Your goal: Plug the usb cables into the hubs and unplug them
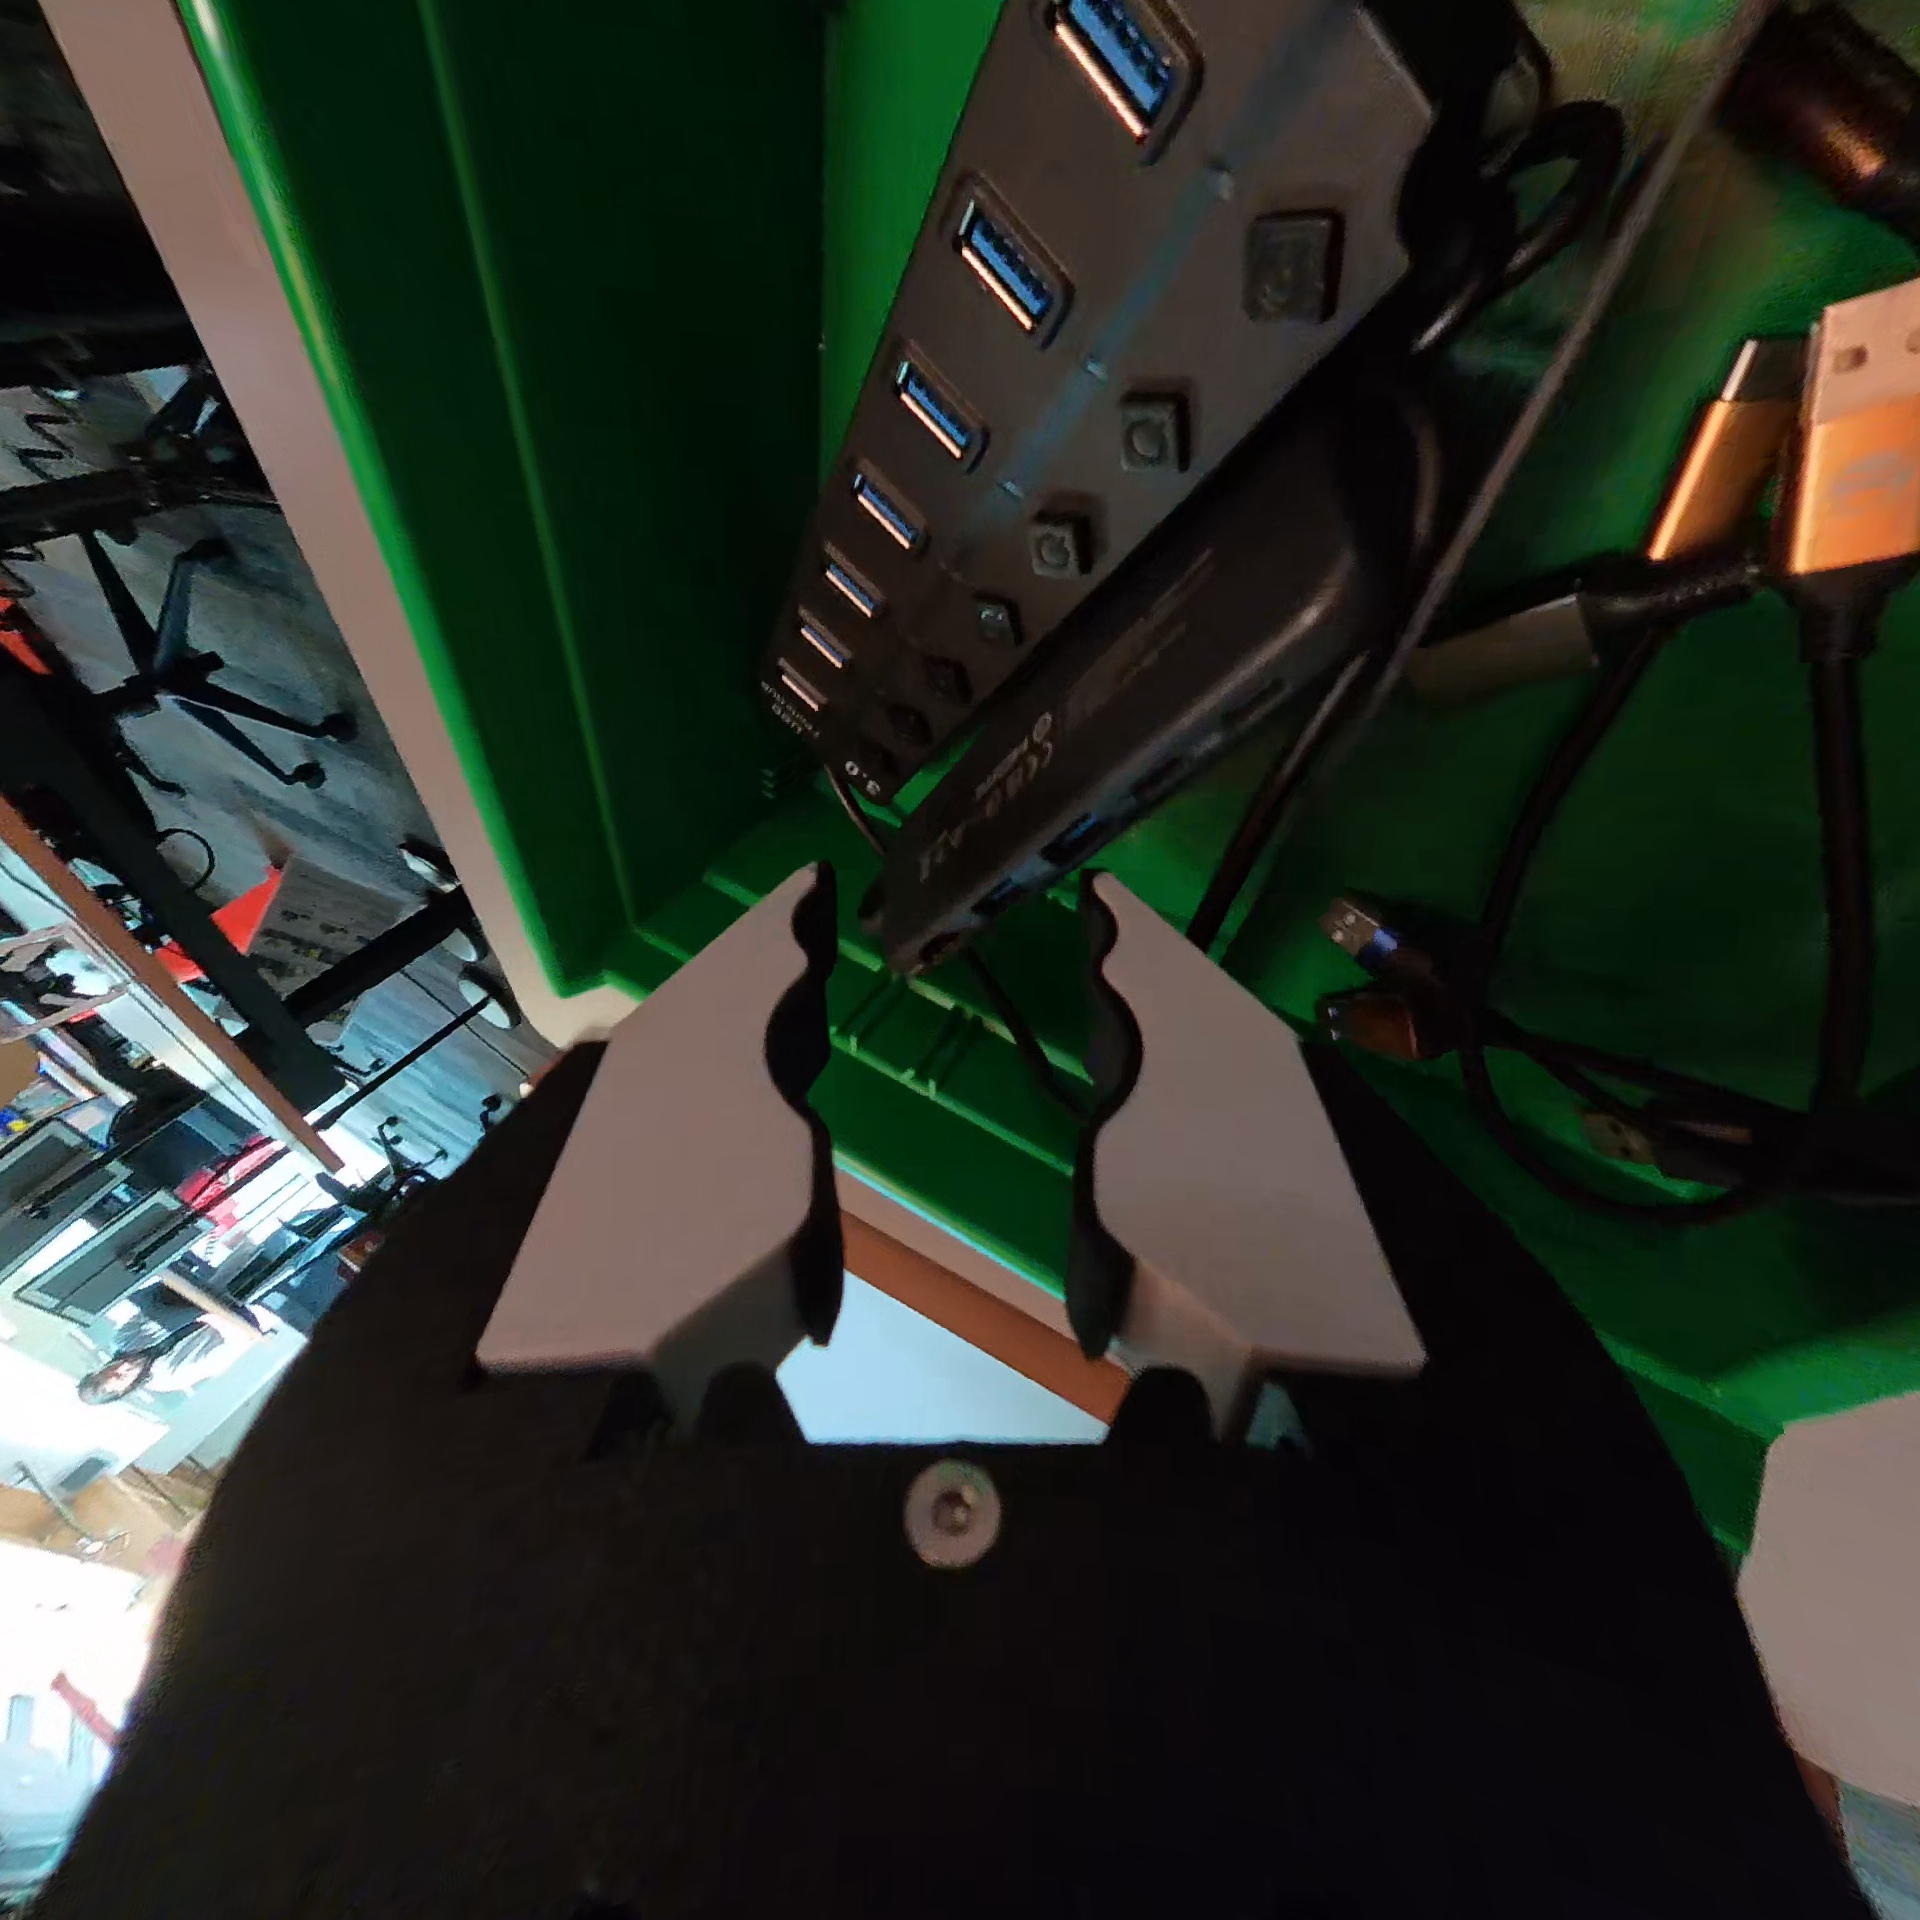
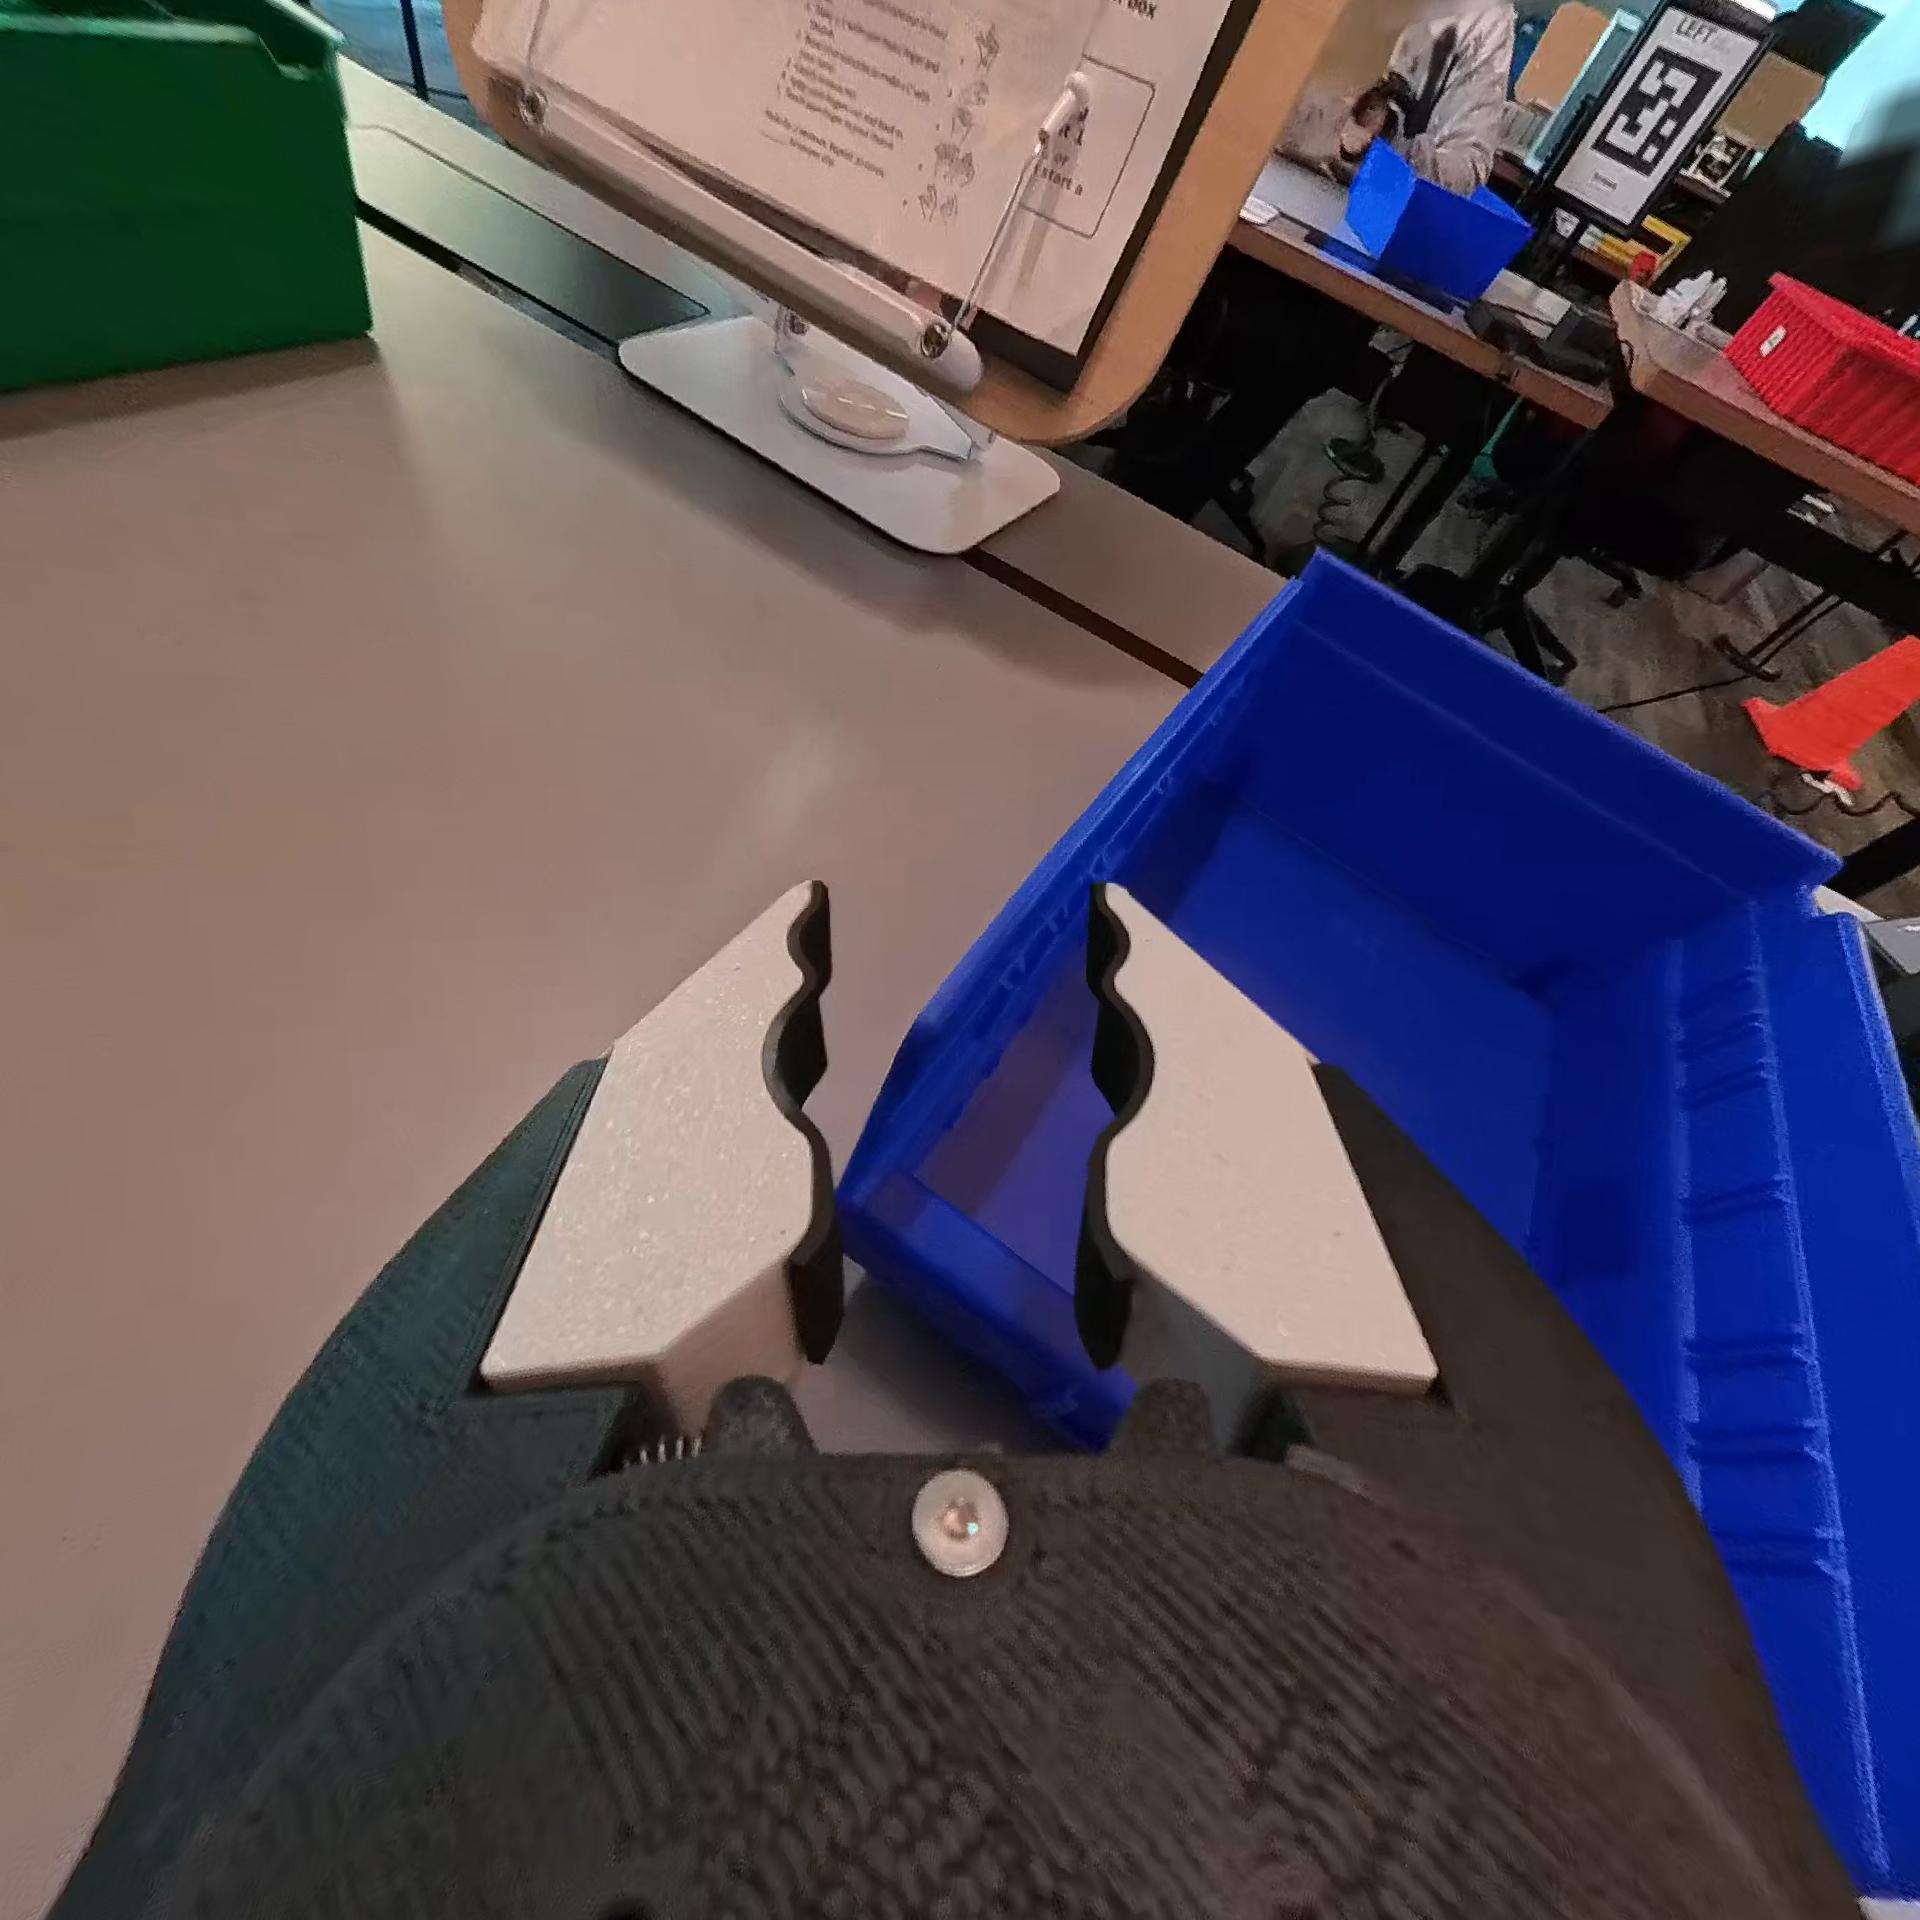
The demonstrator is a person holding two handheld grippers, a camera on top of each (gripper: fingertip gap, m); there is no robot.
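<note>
In the left wrist view, a long grey USB hub (image 1: 1101,353) with a row of blue ports and square buttons lies in a green bin (image 1: 582,520). A smaller dark hub (image 1: 1132,717) lies across its near end. Orange-shelled USB plugs (image 1: 1829,457) and black cables with more plugs (image 1: 1392,966) lie to the right in the bin. My left gripper (image 1: 951,883) is open and empty, its tips just short of the dark hub's near end. My right gripper (image 2: 956,894) is open and empty above the table, at the near corner of a blue bin (image 2: 1455,935).
The blue bin has nothing in it that I can see. A document stand (image 2: 831,187) on a white base stands at the back of the grey table (image 2: 364,779). The green bin (image 2: 156,197) shows at far left. Other tables, a person and bins lie beyond.
</note>
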